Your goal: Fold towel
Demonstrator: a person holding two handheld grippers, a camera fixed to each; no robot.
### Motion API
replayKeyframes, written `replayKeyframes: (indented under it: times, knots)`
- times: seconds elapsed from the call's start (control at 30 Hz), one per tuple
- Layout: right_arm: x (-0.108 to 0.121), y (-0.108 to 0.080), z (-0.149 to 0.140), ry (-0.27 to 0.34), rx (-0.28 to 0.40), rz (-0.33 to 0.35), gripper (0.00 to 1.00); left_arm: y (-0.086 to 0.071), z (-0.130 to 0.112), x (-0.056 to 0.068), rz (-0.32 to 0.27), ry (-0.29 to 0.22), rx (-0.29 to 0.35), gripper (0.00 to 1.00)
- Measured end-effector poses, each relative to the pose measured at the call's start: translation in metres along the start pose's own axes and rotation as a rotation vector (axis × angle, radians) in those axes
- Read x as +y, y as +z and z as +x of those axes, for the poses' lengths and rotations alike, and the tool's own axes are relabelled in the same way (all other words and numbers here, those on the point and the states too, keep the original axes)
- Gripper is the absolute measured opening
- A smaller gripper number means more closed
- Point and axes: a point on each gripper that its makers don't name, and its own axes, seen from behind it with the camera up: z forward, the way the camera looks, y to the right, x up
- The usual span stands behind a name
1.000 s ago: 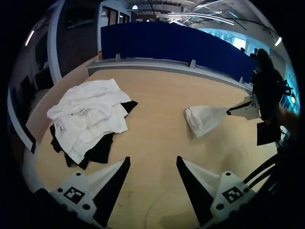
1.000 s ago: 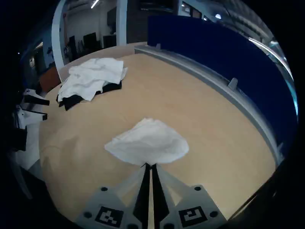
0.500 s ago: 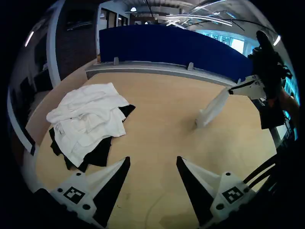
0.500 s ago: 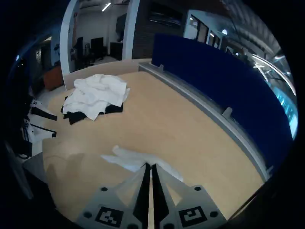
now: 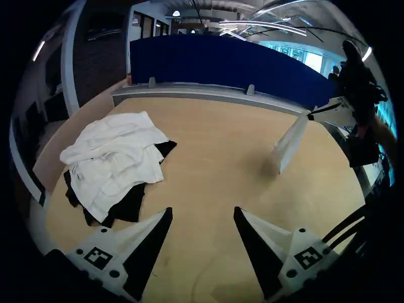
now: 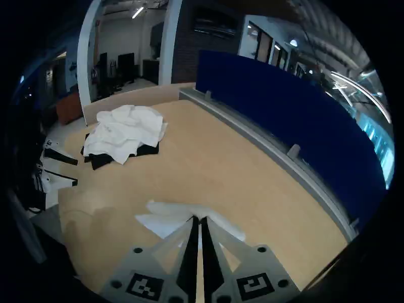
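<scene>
We clamp the limp, light towel [image 5: 290, 142] in right gripper [image 6: 200, 219] jaws (left gripper [image 5: 202, 211] jaws apart); its hanging corner suits the next hold.

black cloth [image 5: 127, 204]: largely hidden under white pile [image 5: 115, 151]. towel [image 6: 166, 216]: gripped edge hidden between right tool [image 6: 198, 218] fingers.

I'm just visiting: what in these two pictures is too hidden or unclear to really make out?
Left gripper view: black garments lie mostly under the white clothes; how many pieces, I cannot tell.
Right gripper view: the towel's pinched edge is hidden between the right gripper's shut fingers.
Left gripper view: whether the hanging towel's low end touches the table is unclear, too far off.
</scene>
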Motion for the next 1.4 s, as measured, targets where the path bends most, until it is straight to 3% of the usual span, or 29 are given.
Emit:
replayKeyframes:
  times: [0.4, 0.67, 1.1, 1.4]
  knots:
    - [0.026, -0.031, -0.018, 0.029, -0.004, -0.025, 0.03, 0.006, 0.006, 0.003, -0.008, 0.030, 0.001, 0.90]
    - [0.059, -0.062, -0.043, 0.054, -0.017, -0.048, 0.03, 0.012, 0.009, 0.005, -0.008, 0.049, -0.003, 0.90]
    - [0.137, -0.125, -0.111, 0.072, -0.079, -0.111, 0.03, 0.020, 0.013, 0.013, -0.003, 0.063, -0.013, 0.90]
    - [0.177, -0.163, -0.164, 0.079, -0.138, -0.143, 0.03, 0.024, 0.014, 0.022, 0.003, 0.053, -0.022, 0.90]
